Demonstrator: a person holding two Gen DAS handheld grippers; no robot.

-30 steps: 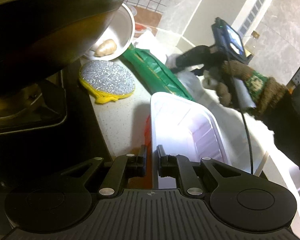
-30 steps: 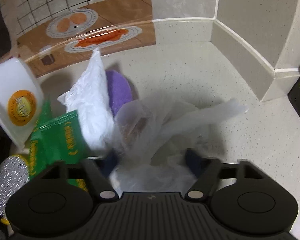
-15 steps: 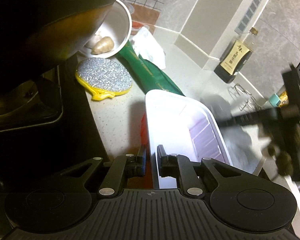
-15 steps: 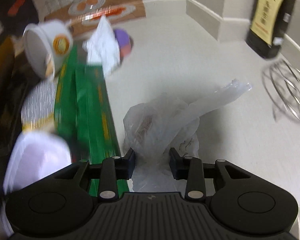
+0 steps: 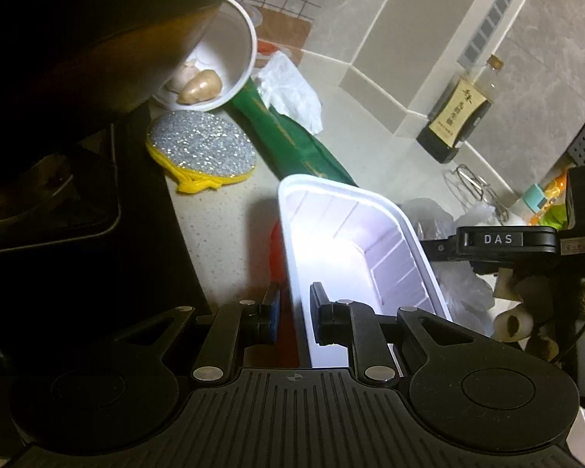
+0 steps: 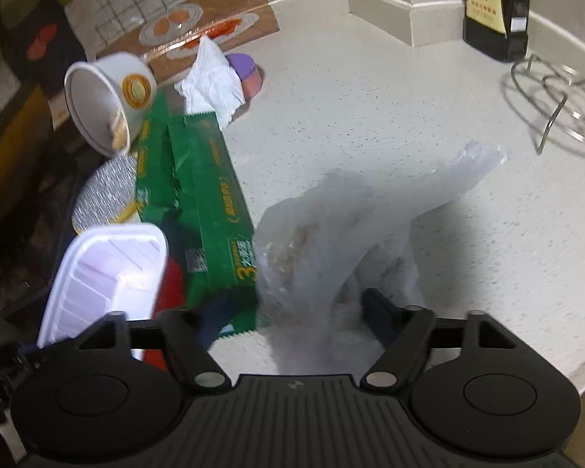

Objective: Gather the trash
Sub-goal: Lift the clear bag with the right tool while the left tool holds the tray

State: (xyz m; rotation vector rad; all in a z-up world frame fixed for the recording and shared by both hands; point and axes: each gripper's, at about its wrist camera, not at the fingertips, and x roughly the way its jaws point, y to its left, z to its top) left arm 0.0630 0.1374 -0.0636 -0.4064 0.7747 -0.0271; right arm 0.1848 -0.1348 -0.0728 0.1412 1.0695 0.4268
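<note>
Spreading pale and speckled under everything, the worktop (image 6: 370,124) carries the clutter, with a dark wok (image 5: 78,31) looming over its far left in the left wrist view. The largest piece of trash is the long green packet (image 6: 199,179), glossy and flat, its long axis running away from both tools toward the tiled wall. Next comes the white foam tray (image 5: 351,234), a ribbed rectangular tub with a thin rolled rim, standing beside the packet's near end. The left tool (image 5: 292,308) straddles the tray's near wall with its jaws narrow; they have just been easing apart, and the wall stands between them, though whether the pads press it I cannot tell.

Lying directly ahead of the right tool (image 6: 288,312) is the clear plastic bag (image 6: 351,234), crumpled, filmy and translucent, with a twisted tail pointing up and to the right. That tool's jaws have just been opening and now stand wide, the bag loose between them rather than pinched. It sits just beside the tray's right side, so the right hand is plainly the nearer one, and I judge the coming move turns on lifting the bag leftward over the tray's rim.

Smaller things lie further off: a tipped white paper bowl (image 6: 105,101), a glittery round scrubber (image 5: 202,148) with yellow edging, and crumpled white tissue (image 6: 214,82).
</note>
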